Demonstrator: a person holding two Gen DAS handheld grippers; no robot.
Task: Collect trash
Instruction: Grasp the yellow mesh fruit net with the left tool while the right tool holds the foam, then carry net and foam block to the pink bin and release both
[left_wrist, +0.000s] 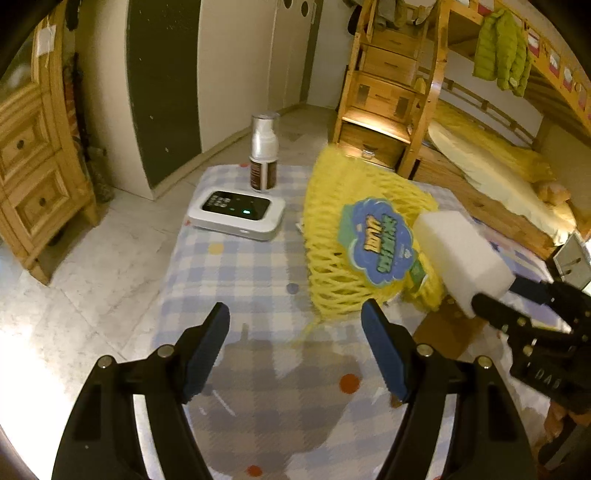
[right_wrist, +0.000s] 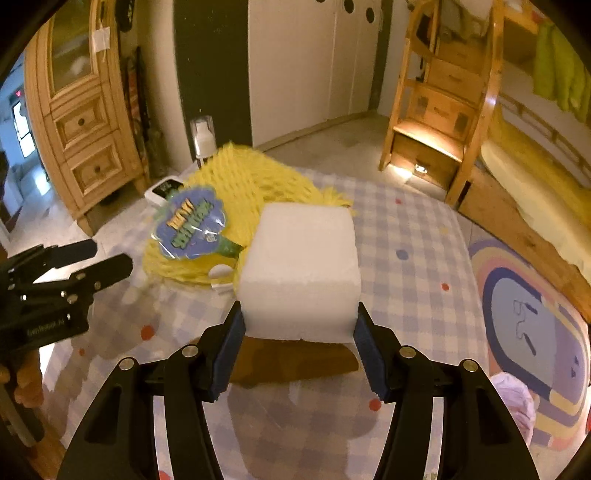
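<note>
In the left wrist view, a white device (left_wrist: 236, 216) with a dark screen and a spray bottle (left_wrist: 263, 153) stand at upper centre on the checked cloth of the tabletop (left_wrist: 236, 273). They look like belongings, not rubbish. At the bottom, the left hand-held gripper (left_wrist: 295, 354) hangs with its jaws wide apart and nothing between them. Just above its right finger lies the yellow foam net (left_wrist: 354, 236) with its blue-green label, at centre right of the frame, partly lifted off the cloth.

Further right, the right hand-held gripper (right_wrist: 299, 350) has its pads pressed against the lower sides of a white foam block (right_wrist: 301, 273), which fills the middle of the right wrist view, with a brown piece of card (right_wrist: 295, 360) beneath it.

The risks, as I judge them: the hold sits low on the block, so it could tip forward or slip out when carried, and too hard a squeeze could crumble the foam. The net is light and springy, so the left jaws might pinch only a strand. The two grippers are also near each other and could collide over the net.
</note>
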